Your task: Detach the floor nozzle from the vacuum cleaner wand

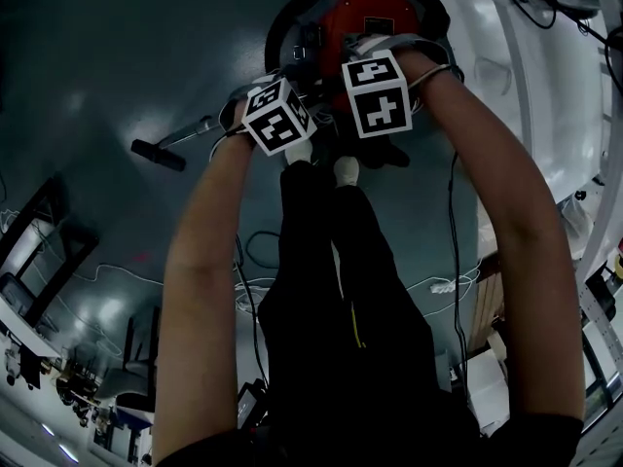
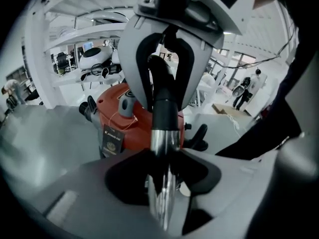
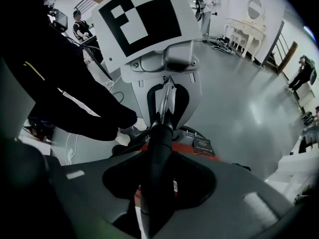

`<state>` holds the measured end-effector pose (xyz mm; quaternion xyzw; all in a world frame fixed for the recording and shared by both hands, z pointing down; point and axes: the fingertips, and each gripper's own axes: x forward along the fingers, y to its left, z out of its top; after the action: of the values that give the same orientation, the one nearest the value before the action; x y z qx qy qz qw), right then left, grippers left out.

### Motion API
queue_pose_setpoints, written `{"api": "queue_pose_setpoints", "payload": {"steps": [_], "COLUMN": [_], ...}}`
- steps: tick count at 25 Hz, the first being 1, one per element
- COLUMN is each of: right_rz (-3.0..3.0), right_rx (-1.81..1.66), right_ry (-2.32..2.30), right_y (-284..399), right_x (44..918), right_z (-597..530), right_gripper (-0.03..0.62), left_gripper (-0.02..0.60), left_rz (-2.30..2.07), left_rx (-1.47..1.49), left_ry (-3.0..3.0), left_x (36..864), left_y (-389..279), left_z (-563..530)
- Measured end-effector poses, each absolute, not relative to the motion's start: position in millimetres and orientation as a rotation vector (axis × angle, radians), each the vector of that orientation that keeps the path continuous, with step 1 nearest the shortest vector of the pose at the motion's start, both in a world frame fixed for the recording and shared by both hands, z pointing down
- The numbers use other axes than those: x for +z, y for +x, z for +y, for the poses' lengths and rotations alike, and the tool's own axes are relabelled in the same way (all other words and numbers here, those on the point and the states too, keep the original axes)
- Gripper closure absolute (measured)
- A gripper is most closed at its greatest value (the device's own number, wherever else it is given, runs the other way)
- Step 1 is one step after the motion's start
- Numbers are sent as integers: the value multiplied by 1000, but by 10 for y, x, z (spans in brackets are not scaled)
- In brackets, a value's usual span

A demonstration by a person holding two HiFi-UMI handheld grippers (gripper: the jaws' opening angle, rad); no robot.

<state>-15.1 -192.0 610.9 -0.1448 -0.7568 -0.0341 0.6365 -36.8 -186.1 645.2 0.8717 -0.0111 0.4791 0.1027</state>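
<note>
Head view, steeply down: finds left gripper point(image 1: 277, 115) and right gripper point(image 1: 377, 93) side by side above a red vacuum canister point(image 1: 375, 13). Places floor nozzle point(image 1: 158, 154) on grey floor point(image 1: 107, 66), well left of both, at far end of chrome wand point(image 1: 195, 127). Left gripper view: catches jaws closed on that chrome tube. Right gripper view: catches jaws closed on black cuff point(image 3: 159, 156) just above it.

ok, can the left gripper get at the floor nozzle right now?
Probably not yet. The left gripper has its jaws around the wand by the red vacuum, while the floor nozzle lies on the floor off to the left, apart from it. Nothing seems to block the way there.
</note>
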Motion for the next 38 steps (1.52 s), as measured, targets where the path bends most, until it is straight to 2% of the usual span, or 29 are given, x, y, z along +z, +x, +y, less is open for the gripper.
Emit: {"api": "queue_pose_setpoints", "payload": {"steps": [11, 38], "right_rz": [-1755, -1779], "right_rx": [-60, 33], "right_ry": [-323, -340], "right_y": [-179, -196], "right_x": [6116, 6031], "right_z": [-1881, -1777], "right_gripper": [442, 445], "left_gripper": [411, 407], "left_rz": [12, 93], "left_rx": [1459, 1250], "left_ry": [2544, 2555], "left_x": [6472, 6400], "left_y": [-367, -406], "left_z": [-1818, -1697]}}
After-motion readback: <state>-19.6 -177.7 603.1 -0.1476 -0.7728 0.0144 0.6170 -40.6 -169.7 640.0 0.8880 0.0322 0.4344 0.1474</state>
